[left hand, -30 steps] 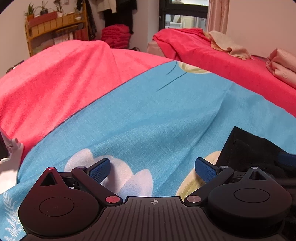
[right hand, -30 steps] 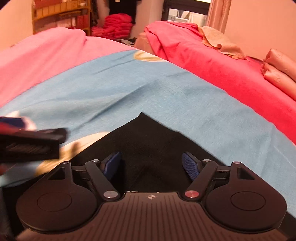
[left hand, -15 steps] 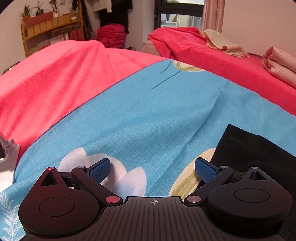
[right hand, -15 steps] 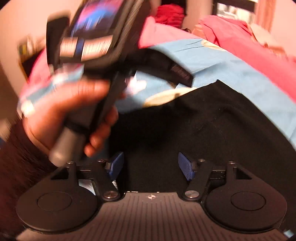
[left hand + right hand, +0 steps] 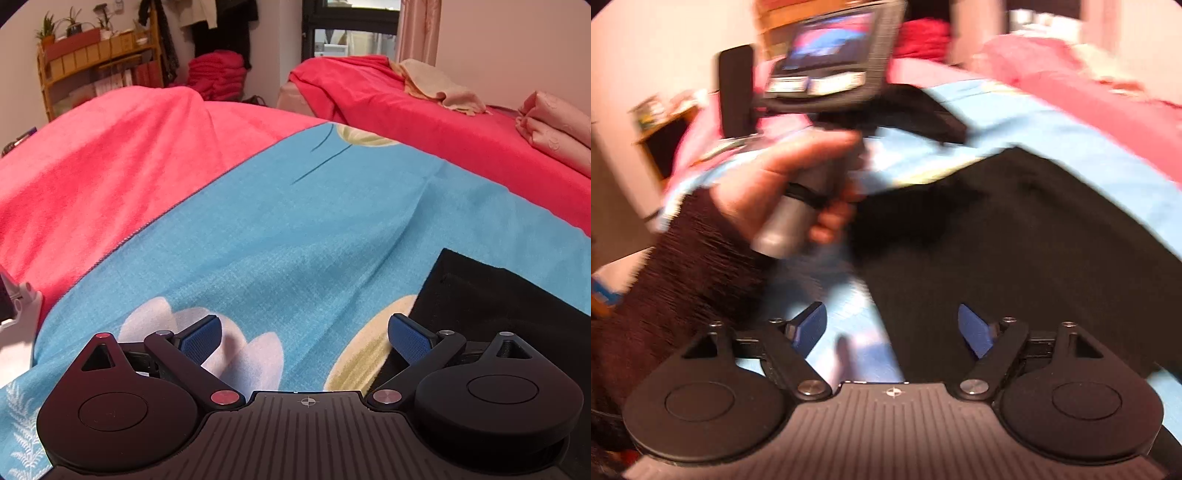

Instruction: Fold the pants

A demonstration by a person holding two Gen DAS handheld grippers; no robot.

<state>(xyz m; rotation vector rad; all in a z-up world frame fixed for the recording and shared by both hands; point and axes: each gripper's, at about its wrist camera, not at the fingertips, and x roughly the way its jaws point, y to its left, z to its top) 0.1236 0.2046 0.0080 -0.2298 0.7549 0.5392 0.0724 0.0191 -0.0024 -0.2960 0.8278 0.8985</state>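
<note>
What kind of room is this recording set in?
Most likely a bedroom at home: black pants lie on a blue floral sheet over a red blanket; behind are a plant shelf and stacked red towels.

- Black matt cloth pants (image 5: 509, 295), dense and lint-free.
- Blue floral woven cotton sheet (image 5: 295, 236), visibly coarse.
- Red fleecy plush blanket (image 5: 110, 147), soft nap.
- Left gripper (image 5: 306, 336): matt black plastic, ribbed blue rubber pads (image 5: 201, 336).

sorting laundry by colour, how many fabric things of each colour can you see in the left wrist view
Black: 1, the pants
Blue: 1, the floral sheet
Red: 3, near blanket, far blanket, folded stack
Peach: 2, crumpled cloth, folded bundle
Total: 7
</note>
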